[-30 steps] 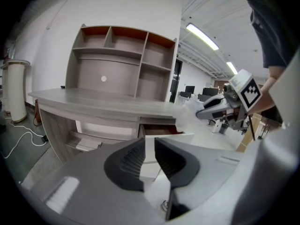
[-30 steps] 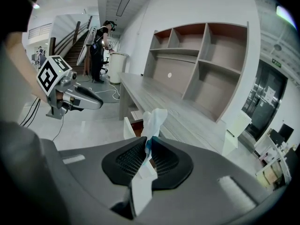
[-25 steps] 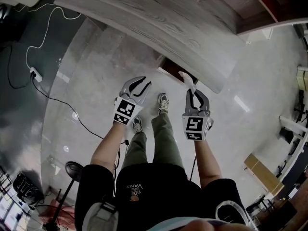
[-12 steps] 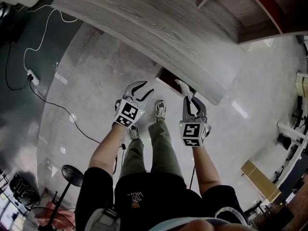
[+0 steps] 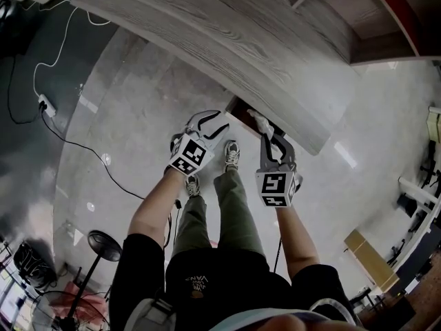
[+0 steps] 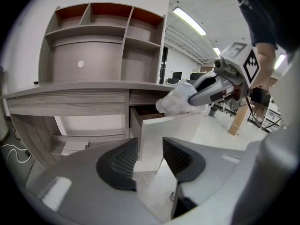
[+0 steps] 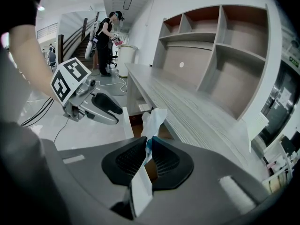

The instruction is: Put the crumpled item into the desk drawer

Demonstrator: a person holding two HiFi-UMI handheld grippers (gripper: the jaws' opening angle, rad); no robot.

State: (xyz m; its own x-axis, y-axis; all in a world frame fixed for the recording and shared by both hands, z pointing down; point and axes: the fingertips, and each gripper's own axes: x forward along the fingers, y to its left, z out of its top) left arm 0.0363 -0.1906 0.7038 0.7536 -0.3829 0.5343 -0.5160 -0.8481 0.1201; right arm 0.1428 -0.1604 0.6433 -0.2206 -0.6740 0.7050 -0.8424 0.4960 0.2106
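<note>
**Q:** Head view: status?

**A:** Both my grippers have come down and closer to the desk [image 5: 227,40] since a second ago. My right gripper [image 5: 270,142] holds the crumpled item [image 5: 260,121] at the mouth of the open drawer [image 5: 240,107]. My left gripper [image 5: 222,120] sits just beside the drawer's front.

**Q:** Left gripper view?

**A:** The jaws are apart and have just been opening. Nothing is pressed between the pads. The white drawer front [image 6: 171,130] stands just ahead of the gap, and the item hangs above its top edge.

**Q:** Right gripper view?

**A:** The jaws are clamped on the item's white tail. Its bulk sticks out past the tips, over the dark drawer interior.

**Q:** Consequence for the task?

**A:** The item is not in yet. I judge that the opened left jaws are ready to take or steady the front. The right must lower further before release.
</note>
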